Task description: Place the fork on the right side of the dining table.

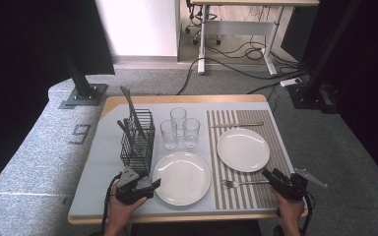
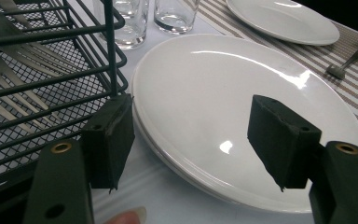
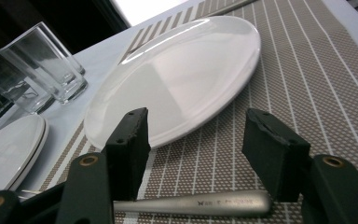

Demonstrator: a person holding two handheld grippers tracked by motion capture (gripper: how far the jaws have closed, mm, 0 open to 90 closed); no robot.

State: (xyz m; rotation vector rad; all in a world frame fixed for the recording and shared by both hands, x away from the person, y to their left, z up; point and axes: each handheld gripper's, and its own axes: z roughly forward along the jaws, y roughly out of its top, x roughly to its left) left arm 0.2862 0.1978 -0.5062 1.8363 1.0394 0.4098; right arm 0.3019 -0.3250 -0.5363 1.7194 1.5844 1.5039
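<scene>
Grey carpet, perhaps a desk beyond

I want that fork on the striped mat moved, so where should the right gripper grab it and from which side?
Grip the fork by its handle end, coming from the right. It lies flat, tines left, and the handle already sits between the right gripper's open jaws.

The setting is a lab or office-type recording space, not a home. A small table stands on grey carpet. Black curtains and black stand posts on floor plates flank it. Behind it, a desk frame, an office chair base and loose floor cables are visible.
</scene>
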